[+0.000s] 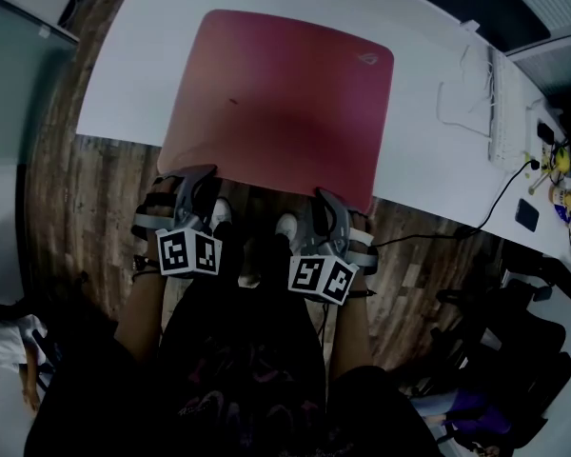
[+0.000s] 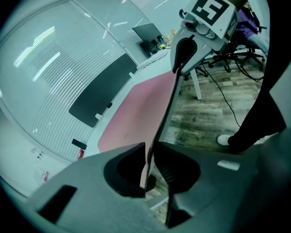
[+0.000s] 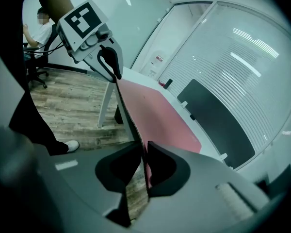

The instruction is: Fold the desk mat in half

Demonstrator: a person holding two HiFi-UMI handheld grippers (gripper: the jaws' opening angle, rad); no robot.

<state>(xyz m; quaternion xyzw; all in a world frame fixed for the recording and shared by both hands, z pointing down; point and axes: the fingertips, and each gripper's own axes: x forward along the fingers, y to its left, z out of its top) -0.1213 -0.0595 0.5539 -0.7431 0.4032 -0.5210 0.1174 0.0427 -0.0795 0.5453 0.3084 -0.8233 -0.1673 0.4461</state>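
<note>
Two near corners of the red desk mat (image 1: 276, 93), overhanging the worktop's (image 1: 428, 55) near edge, were clamped: one in the left claw (image 1: 198, 175), one in the right claw (image 1: 324, 199).

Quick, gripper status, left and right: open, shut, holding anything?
The left gripper: closed on the near edge of the desk mat.
The right gripper: closed on that same near edge of the desk mat.
</note>
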